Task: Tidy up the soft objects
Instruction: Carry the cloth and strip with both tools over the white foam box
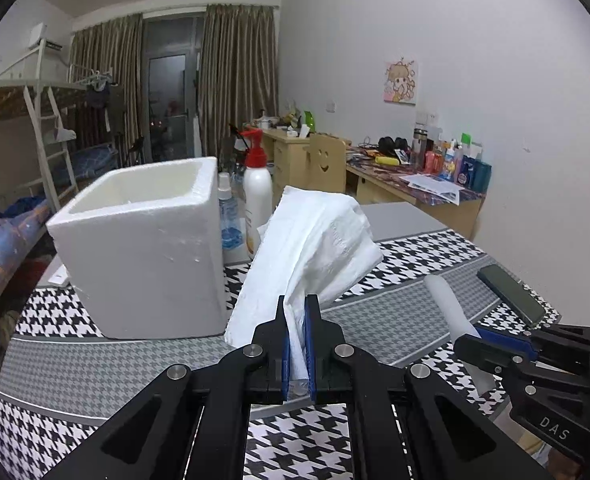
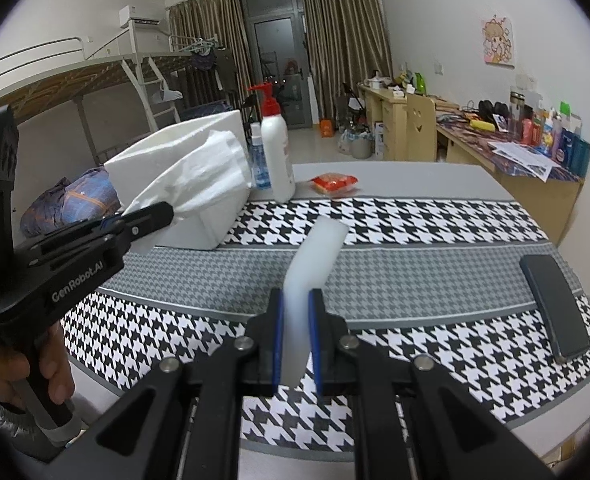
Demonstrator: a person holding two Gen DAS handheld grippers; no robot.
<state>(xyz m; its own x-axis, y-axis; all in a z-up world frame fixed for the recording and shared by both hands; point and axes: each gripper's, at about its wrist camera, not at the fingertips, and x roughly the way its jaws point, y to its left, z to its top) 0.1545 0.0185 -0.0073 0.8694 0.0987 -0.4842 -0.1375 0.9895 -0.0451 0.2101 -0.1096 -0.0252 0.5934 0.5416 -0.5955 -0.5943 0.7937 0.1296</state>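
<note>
My left gripper (image 1: pixel 297 308) is shut on a crumpled white tissue (image 1: pixel 315 236) and holds it above the houndstooth cloth, just right of the white foam box (image 1: pixel 143 248). The same gripper (image 2: pixel 167 212) and tissue (image 2: pixel 199 176) show at the left of the right wrist view, in front of the foam box (image 2: pixel 199 232). My right gripper (image 2: pixel 295 300) is shut on a white foam strip (image 2: pixel 315 256) that sticks up and forward. That strip (image 1: pixel 451 312) and the right gripper (image 1: pixel 471 344) show at the lower right of the left wrist view.
A white pump bottle (image 2: pixel 277 152) and a small blue-labelled bottle (image 1: pixel 229 216) stand behind the box. A red packet (image 2: pixel 335 182) lies on the grey table. A dark phone (image 2: pixel 555 304) lies on the cloth (image 2: pixel 415 216) at the right. A cluttered desk (image 2: pixel 515 148) runs along the right wall.
</note>
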